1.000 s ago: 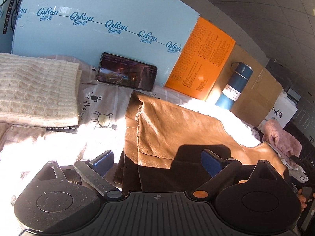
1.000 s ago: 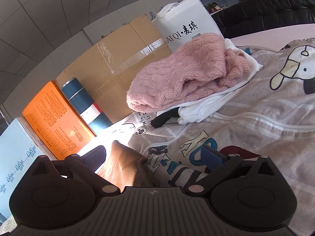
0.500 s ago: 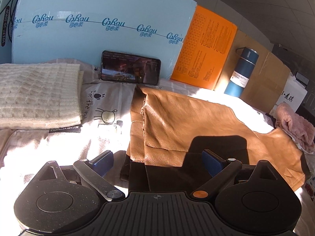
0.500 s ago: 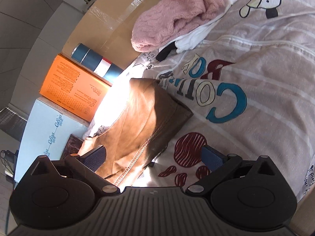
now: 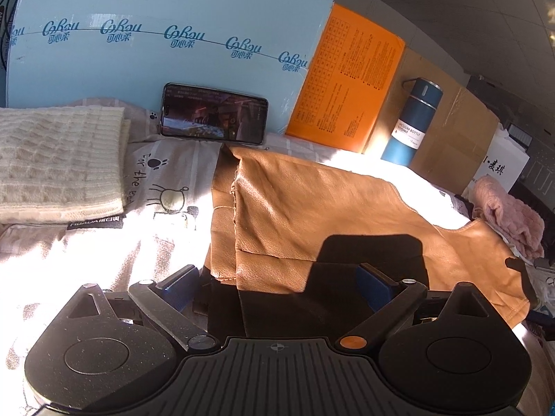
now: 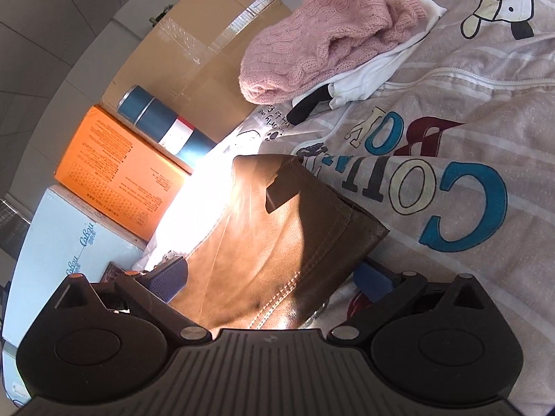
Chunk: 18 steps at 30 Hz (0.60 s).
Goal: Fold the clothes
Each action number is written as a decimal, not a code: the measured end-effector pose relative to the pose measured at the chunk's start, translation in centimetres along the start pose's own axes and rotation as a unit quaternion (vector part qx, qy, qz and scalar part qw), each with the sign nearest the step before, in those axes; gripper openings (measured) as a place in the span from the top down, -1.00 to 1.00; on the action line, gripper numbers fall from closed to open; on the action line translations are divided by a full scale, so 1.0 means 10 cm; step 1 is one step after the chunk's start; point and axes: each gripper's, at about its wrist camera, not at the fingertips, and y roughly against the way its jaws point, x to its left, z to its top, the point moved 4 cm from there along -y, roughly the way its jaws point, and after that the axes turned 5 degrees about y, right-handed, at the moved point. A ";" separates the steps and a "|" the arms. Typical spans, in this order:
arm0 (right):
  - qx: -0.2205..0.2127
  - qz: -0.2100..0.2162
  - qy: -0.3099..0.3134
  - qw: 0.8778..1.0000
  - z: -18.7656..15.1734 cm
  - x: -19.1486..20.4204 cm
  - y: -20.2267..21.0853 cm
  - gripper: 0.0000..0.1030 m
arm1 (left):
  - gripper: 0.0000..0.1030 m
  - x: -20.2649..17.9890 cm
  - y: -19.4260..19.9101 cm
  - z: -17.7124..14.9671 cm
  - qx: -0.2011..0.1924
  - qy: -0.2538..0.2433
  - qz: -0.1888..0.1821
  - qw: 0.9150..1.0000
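Observation:
A tan leather-look garment (image 5: 312, 208) lies spread flat on the printed bedsheet (image 5: 166, 180), its left part doubled into layers. My left gripper (image 5: 277, 286) hangs open over the garment's shadowed near edge, the blue fingertips (image 5: 180, 286) wide apart and holding nothing. In the right wrist view the same garment (image 6: 277, 242) shows one stitched end with a square corner. My right gripper (image 6: 272, 280) is open, its fingers either side of that end, and neither pad visibly presses the fabric.
A folded cream knit (image 5: 59, 166) lies at the left and a phone (image 5: 213, 119) leans on a pale blue box (image 5: 166, 34). An orange box (image 5: 350, 86), a blue flask (image 5: 411, 123) and a cardboard box (image 6: 197, 48) line the back. A pink knit (image 6: 312, 34) sits on white clothing.
The right gripper has tipped downward and moved in over the garment's end, which now lies between its fingers. The left view has shifted slightly, showing more of the spread garment.

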 end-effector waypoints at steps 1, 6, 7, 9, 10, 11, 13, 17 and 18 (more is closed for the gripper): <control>-0.012 -0.002 -0.002 1.000 0.00 0.01 -0.04 -0.99 | -0.94 0.00 0.00 0.00 0.001 0.000 -0.001 1.000; -0.061 -0.029 -0.018 0.998 0.01 0.05 -0.19 -0.45 | -0.96 0.00 -0.02 0.00 0.004 0.000 -0.006 1.000; -0.059 -0.030 -0.018 0.998 0.01 0.04 -0.21 -0.08 | -0.96 0.00 -0.02 0.00 0.004 -0.001 -0.006 1.000; -0.055 -0.030 -0.017 0.998 0.01 0.01 -0.26 0.46 | -0.97 -0.01 -0.02 0.00 0.005 -0.002 -0.005 1.000; -0.053 -0.031 -0.017 0.998 0.00 0.00 -0.28 0.65 | -0.97 -0.01 -0.02 0.00 0.005 -0.003 -0.005 1.000; -0.054 -0.025 -0.024 0.998 0.00 -0.03 -0.27 0.73 | -0.98 -0.01 -0.02 -0.01 0.006 -0.003 -0.006 1.000; -0.065 -0.003 -0.034 0.997 0.03 -0.04 -0.21 0.82 | -0.99 -0.01 -0.02 -0.01 0.006 -0.004 -0.008 1.000; -0.082 0.031 -0.031 0.996 0.10 0.01 -0.09 0.85 | -0.99 -0.03 -0.03 -0.01 0.009 -0.008 -0.018 1.000; -0.085 0.038 -0.028 0.995 0.12 0.03 -0.06 0.85 | -1.00 -0.04 -0.03 -0.02 0.011 -0.010 -0.023 1.000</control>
